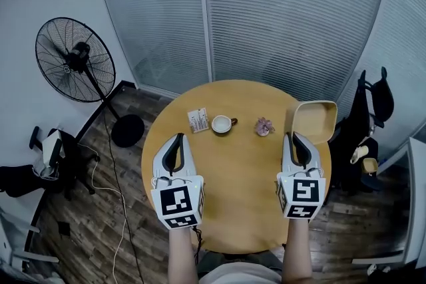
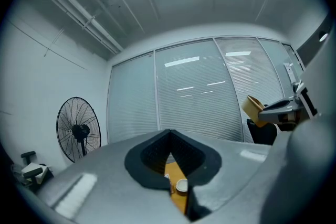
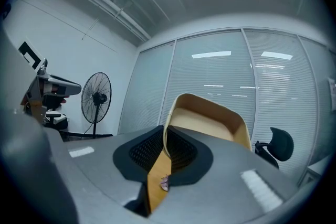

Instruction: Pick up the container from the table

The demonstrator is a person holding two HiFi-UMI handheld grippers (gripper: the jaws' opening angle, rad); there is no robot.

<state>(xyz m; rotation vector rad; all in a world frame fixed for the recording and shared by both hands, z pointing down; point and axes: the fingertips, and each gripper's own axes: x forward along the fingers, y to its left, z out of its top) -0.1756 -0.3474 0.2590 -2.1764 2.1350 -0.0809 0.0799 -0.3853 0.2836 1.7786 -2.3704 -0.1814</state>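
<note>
The container [image 1: 316,120] is a pale yellow, shallow, square tub, held up off the round wooden table [image 1: 239,176] with its open side tilted toward me. My right gripper [image 1: 295,141] is shut on its near rim; in the right gripper view the container [image 3: 210,120] rises from between the jaws. My left gripper [image 1: 176,147] hovers over the table's left part, shut and holding nothing. Through the left gripper view a white cup [image 2: 181,185] shows past the closed jaws.
On the table's far part lie a small card [image 1: 198,120], a white cup [image 1: 222,124] and a small pink object [image 1: 264,126]. A standing fan [image 1: 74,60] is at the left, an office chair [image 1: 373,103] at the right, glass partitions behind.
</note>
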